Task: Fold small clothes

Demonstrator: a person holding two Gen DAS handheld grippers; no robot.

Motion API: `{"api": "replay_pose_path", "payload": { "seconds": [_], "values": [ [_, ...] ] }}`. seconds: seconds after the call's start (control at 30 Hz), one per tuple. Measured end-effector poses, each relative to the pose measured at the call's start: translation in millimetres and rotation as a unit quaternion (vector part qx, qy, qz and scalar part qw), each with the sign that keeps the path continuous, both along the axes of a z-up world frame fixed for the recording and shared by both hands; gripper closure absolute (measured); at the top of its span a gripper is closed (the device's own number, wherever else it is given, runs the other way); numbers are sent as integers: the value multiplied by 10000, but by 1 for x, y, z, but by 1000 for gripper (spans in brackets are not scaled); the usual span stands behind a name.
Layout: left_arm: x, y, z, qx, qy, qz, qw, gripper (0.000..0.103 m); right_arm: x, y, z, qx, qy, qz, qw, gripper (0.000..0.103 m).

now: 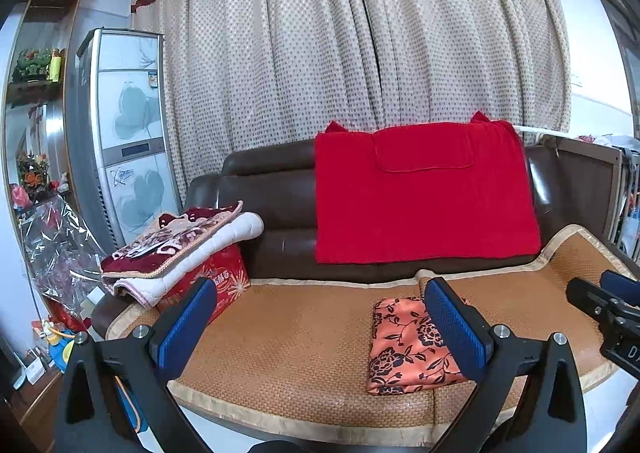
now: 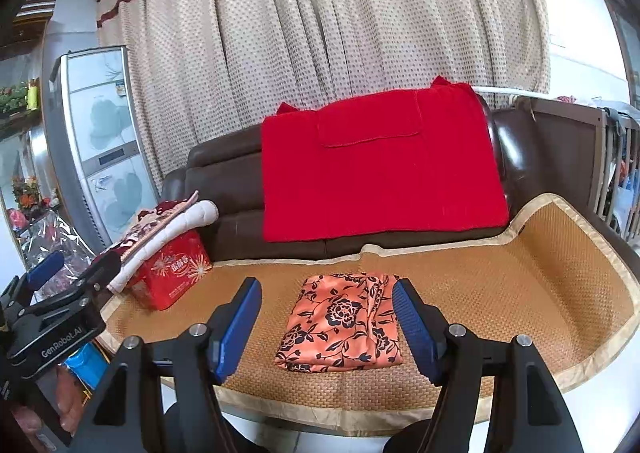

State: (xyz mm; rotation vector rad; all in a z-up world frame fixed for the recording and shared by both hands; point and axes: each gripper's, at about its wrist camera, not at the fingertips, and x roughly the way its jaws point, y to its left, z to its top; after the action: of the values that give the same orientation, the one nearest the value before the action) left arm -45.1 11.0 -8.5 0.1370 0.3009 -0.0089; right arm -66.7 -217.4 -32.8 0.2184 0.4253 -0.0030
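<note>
The folded orange satin garment with black floral print [image 2: 340, 323], judged light, limp and slippery, is seen on the woven sofa mat [image 2: 520, 277], both grippers' fingers [image 2: 238, 327] being spread empty; edge grasping is advised.

The woven mat [image 2: 520, 293] lies bare on both sides of the folded floral garment [image 2: 340, 325], with room to pass. At the left end, a red box [image 2: 172, 273] under 1 stack of blankets [image 1: 180, 245] blocks the way; the sofa back [image 1: 272, 213] closes the rear.
</note>
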Motion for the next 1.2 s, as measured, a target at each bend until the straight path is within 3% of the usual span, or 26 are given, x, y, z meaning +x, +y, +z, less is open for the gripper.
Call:
{"api": "replay_pose_path", "payload": {
  "seconds": [1.2],
  "values": [
    [-28,31,28,-207,-370,295,9987,0,-23,29,13,-479,-143,-36,9987,30]
  ]
}}
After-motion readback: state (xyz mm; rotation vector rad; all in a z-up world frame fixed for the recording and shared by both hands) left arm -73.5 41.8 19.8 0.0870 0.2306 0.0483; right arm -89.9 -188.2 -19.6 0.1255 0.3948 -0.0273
